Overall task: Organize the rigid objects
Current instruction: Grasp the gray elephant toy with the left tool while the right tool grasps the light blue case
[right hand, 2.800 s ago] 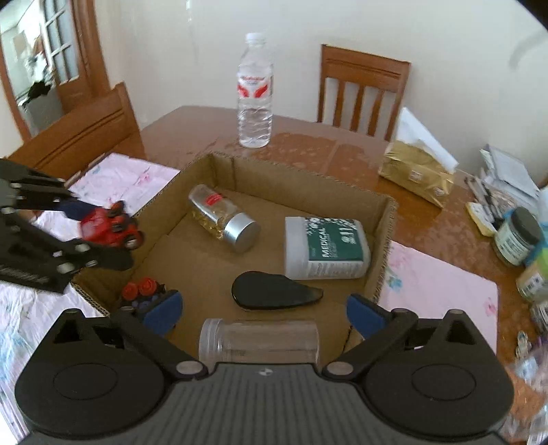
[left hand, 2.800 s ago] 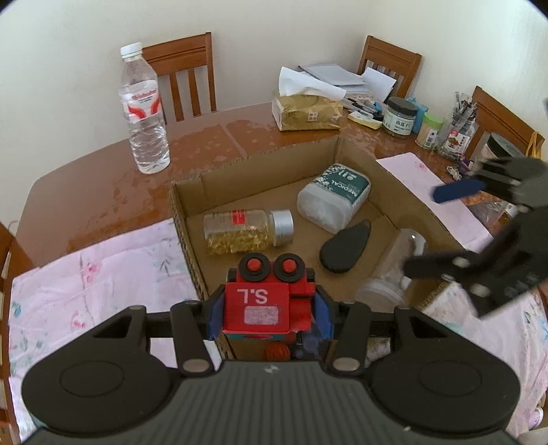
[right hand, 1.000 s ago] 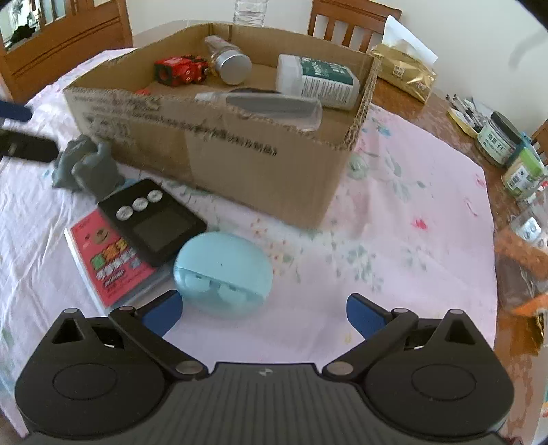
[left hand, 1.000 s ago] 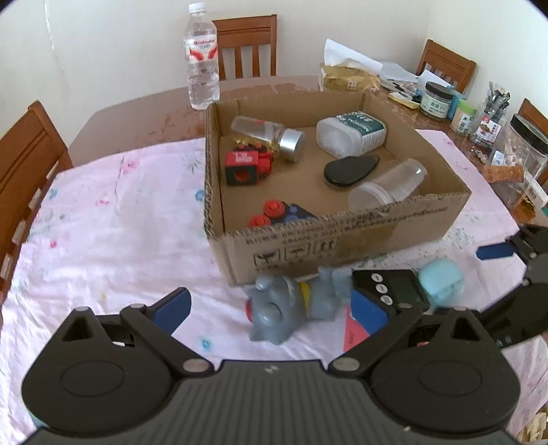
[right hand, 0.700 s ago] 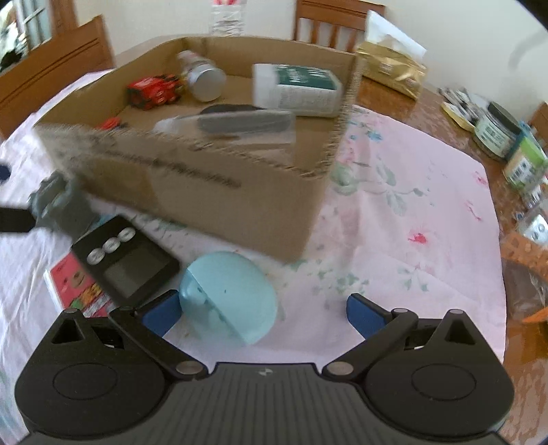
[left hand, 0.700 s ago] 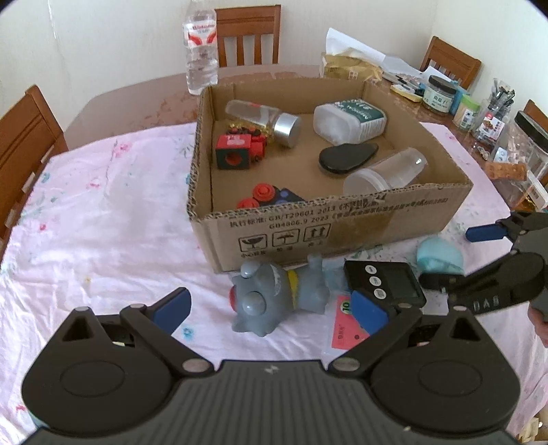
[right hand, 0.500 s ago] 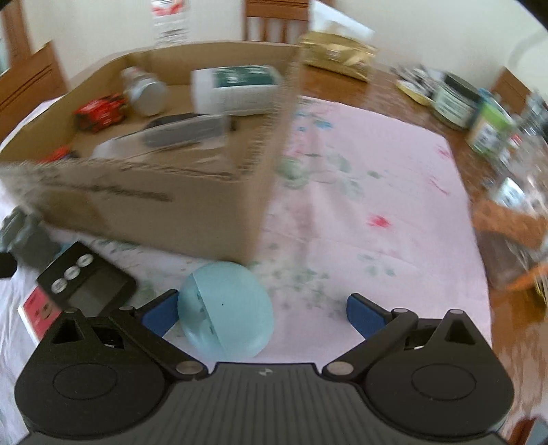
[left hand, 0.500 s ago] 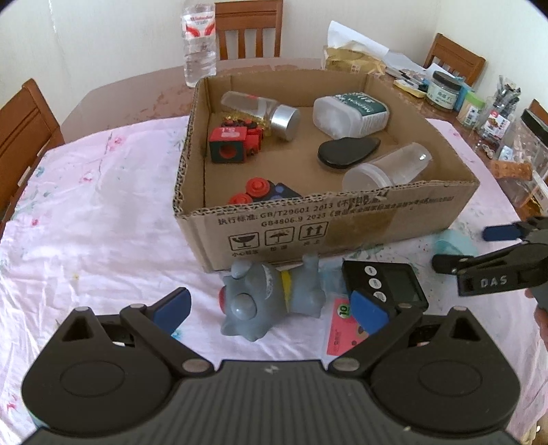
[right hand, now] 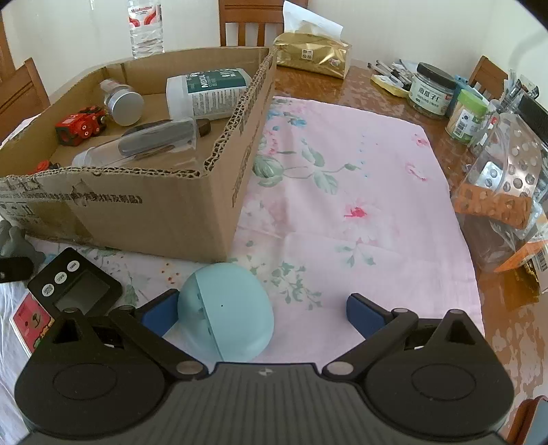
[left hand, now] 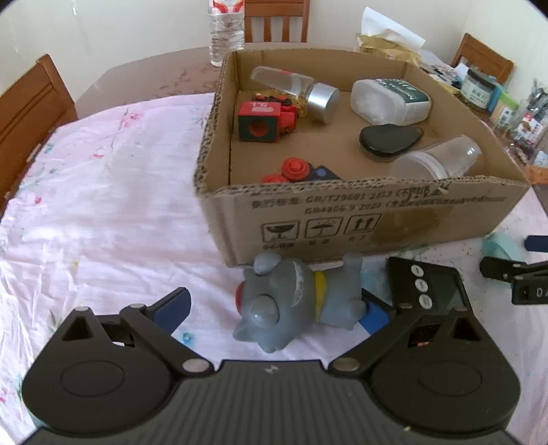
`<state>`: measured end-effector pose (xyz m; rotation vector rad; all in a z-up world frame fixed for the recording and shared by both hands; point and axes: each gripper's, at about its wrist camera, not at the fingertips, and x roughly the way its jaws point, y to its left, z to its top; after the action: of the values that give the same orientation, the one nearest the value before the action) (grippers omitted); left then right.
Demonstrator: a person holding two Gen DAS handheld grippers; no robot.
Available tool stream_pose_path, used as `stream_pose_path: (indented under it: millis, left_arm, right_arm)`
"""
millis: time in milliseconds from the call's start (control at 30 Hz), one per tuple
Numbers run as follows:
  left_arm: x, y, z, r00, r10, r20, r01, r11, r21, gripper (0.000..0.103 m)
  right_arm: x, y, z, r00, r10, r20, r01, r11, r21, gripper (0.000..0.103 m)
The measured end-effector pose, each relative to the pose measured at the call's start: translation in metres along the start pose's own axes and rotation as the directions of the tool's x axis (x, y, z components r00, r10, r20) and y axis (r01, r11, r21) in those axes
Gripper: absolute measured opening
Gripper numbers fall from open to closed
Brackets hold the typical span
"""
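A cardboard box holds a red toy train, a silver-capped jar, a white medical bottle, a black oval piece, a clear cup and a red-knobbed blue toy. My left gripper is open around a grey toy animal lying in front of the box. My right gripper is open around a pale blue round case and also shows in the left wrist view. A black timer lies on a red card between them.
A pink floral cloth covers the table. A water bottle, a tissue pack, jars and a clear plastic container stand at the back and right. Wooden chairs surround the table.
The red train went from my left gripper into the box. Both grippers came down in front of the box, the left closing in on the grey toy, the right on the blue case.
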<state>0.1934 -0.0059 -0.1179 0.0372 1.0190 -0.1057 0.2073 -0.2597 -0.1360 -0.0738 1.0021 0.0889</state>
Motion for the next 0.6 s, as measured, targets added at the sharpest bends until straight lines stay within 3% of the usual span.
stream_pose_path:
  millis: [167,367,600]
  left_arm:
    - [0.004,0.009,-0.004,0.999,-0.038,-0.003,0.038,0.998,-0.049,0.103]
    - [0.007,-0.006,-0.004,1.0,0.019,0.006,-0.019,1.0,0.011,0.103]
    - [0.007,-0.006,-0.004,1.0,0.021,0.022,-0.021,1.0,0.004,0.103]
  right_arm:
    - [-0.001,-0.002,-0.003,0.999,0.036,0.023,-0.035,0.998,-0.048,0.103]
    - [-0.004,0.011,-0.002,0.995,0.096,-0.03,-0.099,0.985,-0.141,0.103]
    - [-0.003,0.017,-0.005,0.992,0.129,0.0,-0.127,0.975,-0.183,0.103]
